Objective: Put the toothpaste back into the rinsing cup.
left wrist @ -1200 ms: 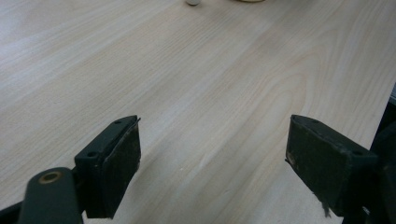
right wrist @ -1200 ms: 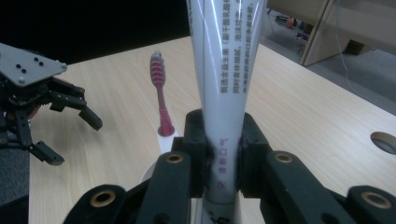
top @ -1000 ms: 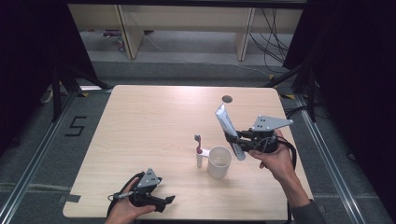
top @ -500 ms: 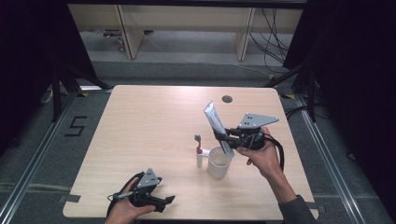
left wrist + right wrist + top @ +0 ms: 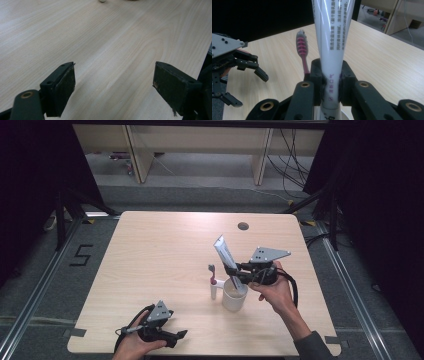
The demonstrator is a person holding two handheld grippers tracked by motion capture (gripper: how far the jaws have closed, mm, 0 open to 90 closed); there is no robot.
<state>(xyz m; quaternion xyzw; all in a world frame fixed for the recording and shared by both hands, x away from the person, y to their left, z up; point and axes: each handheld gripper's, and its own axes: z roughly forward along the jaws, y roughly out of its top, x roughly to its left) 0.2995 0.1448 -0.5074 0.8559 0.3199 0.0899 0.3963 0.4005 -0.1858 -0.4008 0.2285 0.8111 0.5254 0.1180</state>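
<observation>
Right claw (image 5: 234, 270) clamped on tube (image 5: 226, 257), over cup (image 5: 234, 295); toothbrush (image 5: 213, 281) at cup's 9 o'clock. Left claw (image 5: 176, 336) apart, on desk (image 5: 150, 255).

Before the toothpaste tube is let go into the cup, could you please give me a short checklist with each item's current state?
1. Right gripper clamped on the toothpaste tube: ok, both pads press its sides.
2. Tube's lower end over the white cup: ok in the high view, though how deep it sits cannot be told.
3. Cup upright on the table: ok.
4. Toothbrush clear of the tube's path: ok, it stands upright just beside the cup, outside it.
5. Left gripper out of the way: ok, open and empty near the table's front edge.
6. Tube cap closed: cannot tell.
</observation>
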